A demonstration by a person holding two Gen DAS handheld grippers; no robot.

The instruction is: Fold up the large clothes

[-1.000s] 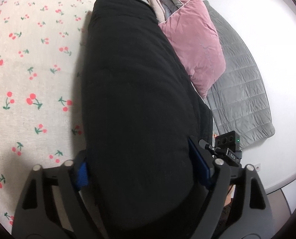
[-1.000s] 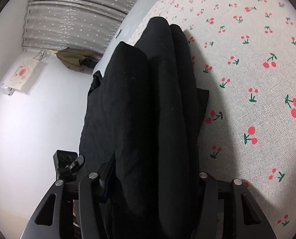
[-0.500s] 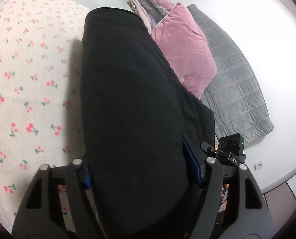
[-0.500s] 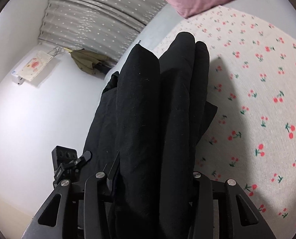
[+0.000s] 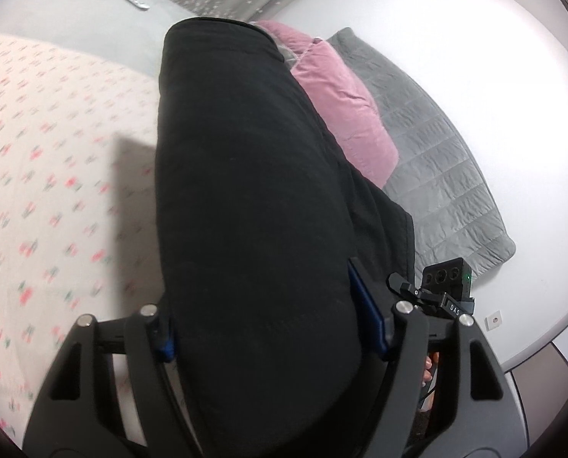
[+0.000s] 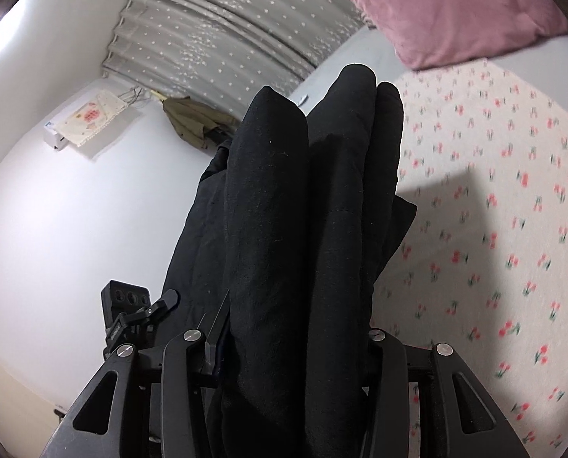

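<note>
A thick folded black garment [image 5: 246, 198] fills the middle of the left wrist view, lifted off the cherry-print bedspread [image 5: 55, 175]. My left gripper [image 5: 272, 316] is shut on one end of it, the blue pads pressing both sides of the bundle. In the right wrist view the same black garment [image 6: 303, 236] shows as several stacked folds, and my right gripper [image 6: 291, 339] is shut on that end. Each view shows the other gripper's camera block beside the cloth. The garment hides both grippers' fingertips.
A pink cushion [image 5: 341, 110] and a grey quilted blanket [image 5: 436, 175] lie along the white wall. A grey dotted curtain [image 6: 226, 26] hangs at the far end. An olive cloth [image 6: 192, 122] hangs beyond the bed. A small white remote [image 5: 137, 2] lies on the grey sheet.
Both grippers have risen with the black garment, so the bedspread sits farther below and the curtain and wall come into view. The jaws narrowed slightly on the bundle early on.
</note>
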